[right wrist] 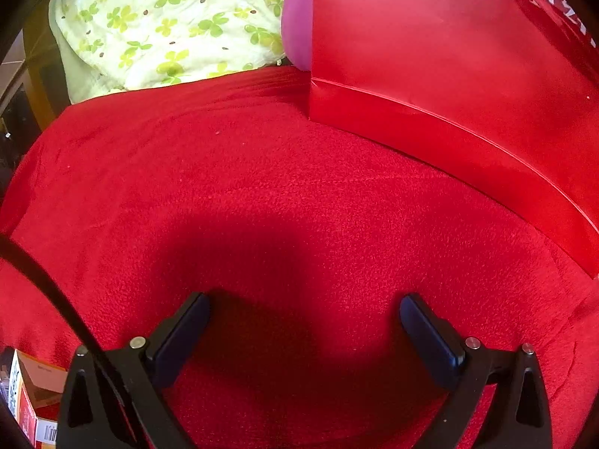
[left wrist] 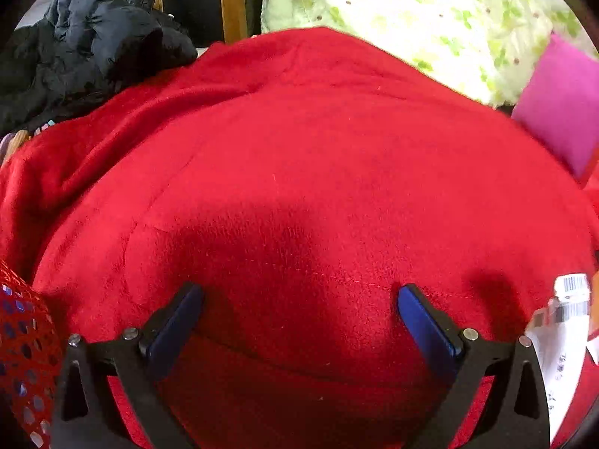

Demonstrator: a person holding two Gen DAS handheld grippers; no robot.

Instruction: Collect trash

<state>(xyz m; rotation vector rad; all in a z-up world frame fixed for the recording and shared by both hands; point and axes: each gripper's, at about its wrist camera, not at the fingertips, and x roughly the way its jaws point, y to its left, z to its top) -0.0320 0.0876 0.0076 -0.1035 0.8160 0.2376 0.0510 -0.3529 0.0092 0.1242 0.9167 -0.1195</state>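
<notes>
My left gripper [left wrist: 299,299] is open and empty, hovering close above a red fleece blanket [left wrist: 299,142]. A white wrapper with a barcode [left wrist: 561,321] lies at the right edge, just outside the right finger. My right gripper [right wrist: 305,308] is open and empty over the same red blanket [right wrist: 262,172]. A red paper bag with white lettering [right wrist: 449,60] stands at the upper right of the right wrist view. A small orange and white box with a barcode [right wrist: 33,400] shows at the lower left corner, left of the left finger.
A black puffy jacket [left wrist: 86,41] lies at the upper left. A green-flowered quilt [left wrist: 430,11] [right wrist: 168,22] lies behind the blanket. A pink cushion [left wrist: 561,104] sits at the right. A red mesh basket [left wrist: 22,355] is at the lower left. A black strap [right wrist: 48,280] crosses the left.
</notes>
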